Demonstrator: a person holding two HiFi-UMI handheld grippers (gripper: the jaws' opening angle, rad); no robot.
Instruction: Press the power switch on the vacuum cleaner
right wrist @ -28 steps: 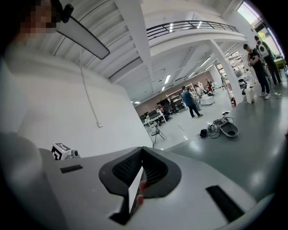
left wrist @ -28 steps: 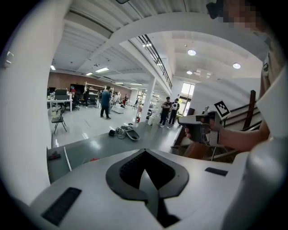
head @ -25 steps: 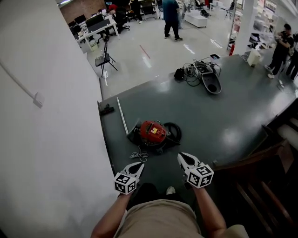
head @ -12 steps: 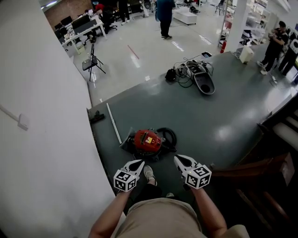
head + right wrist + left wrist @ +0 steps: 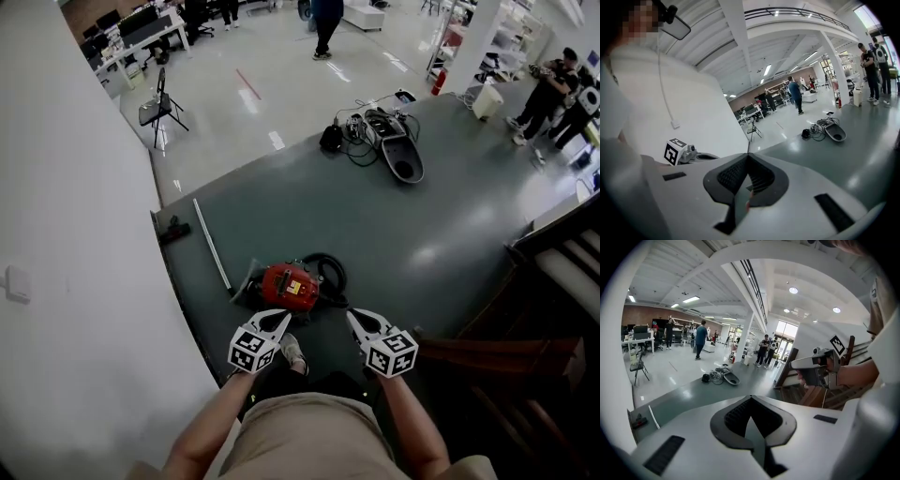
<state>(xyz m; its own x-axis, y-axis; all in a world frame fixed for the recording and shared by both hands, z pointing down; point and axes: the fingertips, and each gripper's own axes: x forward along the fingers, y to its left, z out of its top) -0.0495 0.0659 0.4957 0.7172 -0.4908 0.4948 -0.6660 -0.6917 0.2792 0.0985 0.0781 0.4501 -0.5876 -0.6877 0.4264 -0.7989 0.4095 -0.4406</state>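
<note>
The person's bare arms reach forward and down from the torso, side by side. The left forearm (image 5: 208, 429) ends in the left hand-held gripper (image 5: 279, 319), and the right forearm (image 5: 414, 433) in the right hand-held gripper (image 5: 357, 317). The two are level with each other and apart (the left marker cube (image 5: 249, 352) and the right marker cube (image 5: 392, 353) face up toward the head). Both grippers point forward, tips angled slightly inward. On each the jaws stand closed, tips meeting, with nothing held between them.

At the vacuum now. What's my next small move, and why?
Probably lower the left hand-held gripper toward the top of the red vacuum cleaner. It lies on the floor ahead, neither hand-held gripper touches it, and the left one, jaws together, looks nearest.
</note>
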